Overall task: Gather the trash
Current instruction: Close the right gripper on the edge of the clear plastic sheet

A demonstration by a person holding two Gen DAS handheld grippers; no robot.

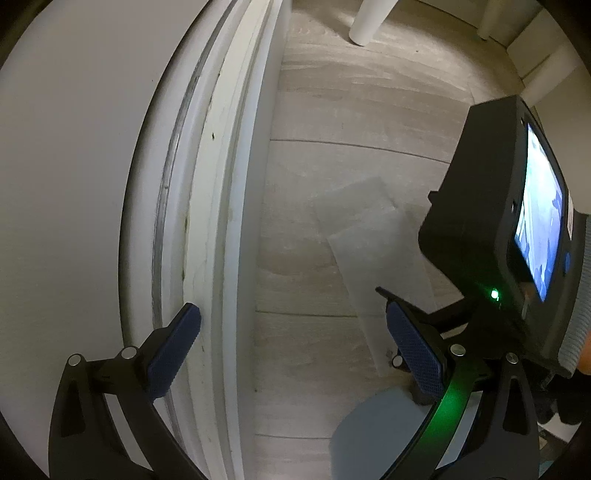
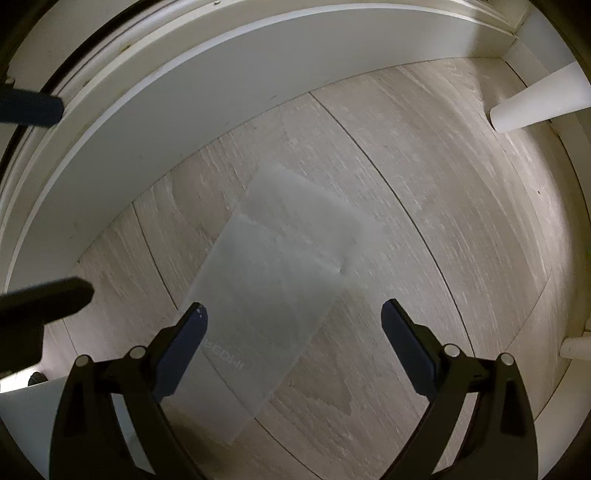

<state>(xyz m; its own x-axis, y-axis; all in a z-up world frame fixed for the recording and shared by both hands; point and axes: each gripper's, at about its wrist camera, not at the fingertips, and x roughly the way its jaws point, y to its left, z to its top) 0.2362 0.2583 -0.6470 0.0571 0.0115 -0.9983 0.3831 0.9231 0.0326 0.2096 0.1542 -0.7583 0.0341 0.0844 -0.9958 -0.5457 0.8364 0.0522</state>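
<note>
A flat translucent plastic wrapper with faint lettering lies on the pale wood-look floor, near the white baseboard. My right gripper is open just above its near end, with the left finger over the wrapper's edge. In the left wrist view the same wrapper lies ahead and to the right. My left gripper is open and empty, hanging beside the white door frame. The right gripper's black body with its lit screen fills the right of that view.
A white baseboard curves along the far left of the floor. White furniture legs stand at the right, and one at the top of the left wrist view. A pale blue-grey object sits low by the left gripper.
</note>
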